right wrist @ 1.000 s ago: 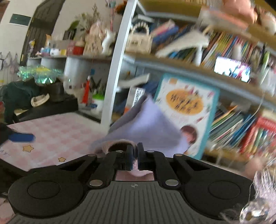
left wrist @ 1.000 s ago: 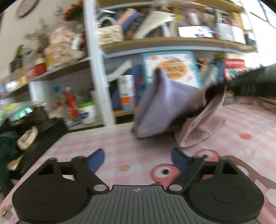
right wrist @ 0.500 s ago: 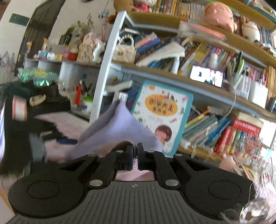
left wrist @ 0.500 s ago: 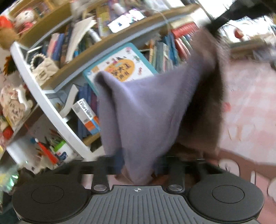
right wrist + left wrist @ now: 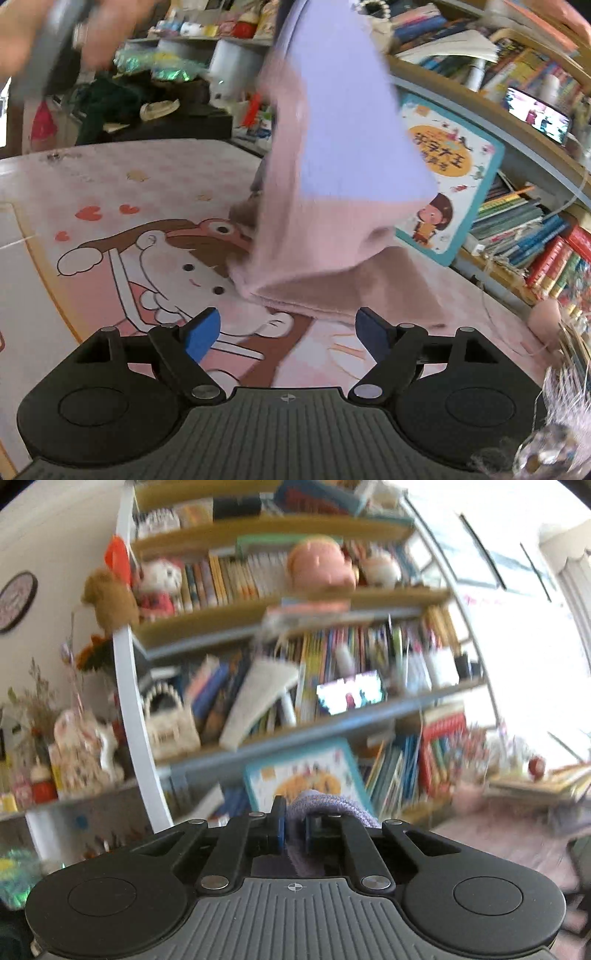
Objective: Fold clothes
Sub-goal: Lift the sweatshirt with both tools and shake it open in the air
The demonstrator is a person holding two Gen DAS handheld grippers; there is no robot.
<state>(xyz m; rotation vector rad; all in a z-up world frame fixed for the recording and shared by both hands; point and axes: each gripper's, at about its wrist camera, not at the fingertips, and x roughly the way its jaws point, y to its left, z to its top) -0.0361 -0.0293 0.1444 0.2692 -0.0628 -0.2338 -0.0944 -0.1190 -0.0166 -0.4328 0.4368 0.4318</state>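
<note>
The left gripper is pinching a fold of lavender cloth between its blue-padded fingers, its jaws drawn nearly together on the fabric, while its camera is looking up at a blurred bookshelf crowded with books and stuffed toys. From the right wrist view, the same garment is hanging in the air, lavender on one face and pinkish on the other, with its lower edge trailing onto the table, which is covered in a pink cartoon-print cloth. The right gripper is hovering just in front of that trailing edge, its fingers spread wide and holding nothing. A large picture book is leaning against the shelves behind the garment.
</note>
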